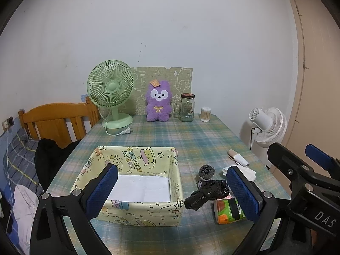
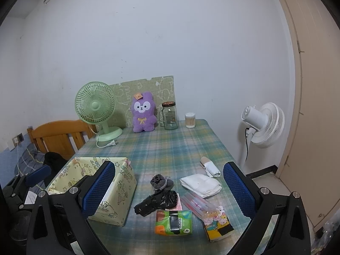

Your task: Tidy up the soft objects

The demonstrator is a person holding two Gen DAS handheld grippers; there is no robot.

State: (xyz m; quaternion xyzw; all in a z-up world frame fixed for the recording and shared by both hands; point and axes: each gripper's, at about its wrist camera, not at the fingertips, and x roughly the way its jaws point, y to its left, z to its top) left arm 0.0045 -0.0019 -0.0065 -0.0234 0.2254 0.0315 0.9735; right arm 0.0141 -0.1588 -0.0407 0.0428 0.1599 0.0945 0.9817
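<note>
A yellow cartoon-print box (image 1: 148,210) stands open on the plaid table, with only white paper inside; it also shows in the right wrist view (image 2: 119,193). Right of it lie a black crumpled plastic bag (image 2: 158,201), a grey rolled sock (image 2: 159,181), a green tissue pack (image 2: 173,222), a white folded cloth (image 2: 201,183), a small white roll (image 2: 210,167) and a cartoon packet (image 2: 216,223). My left gripper (image 1: 172,191) is open above the box's right side. My right gripper (image 2: 170,191) is open above the soft items. Both are empty.
At the table's back stand a green desk fan (image 1: 111,93), a purple plush (image 1: 158,104), a glass jar (image 1: 187,108) and a cotton swab tub (image 1: 205,114). A wooden chair (image 1: 57,121) is at the left, a white floor fan (image 2: 263,125) at the right.
</note>
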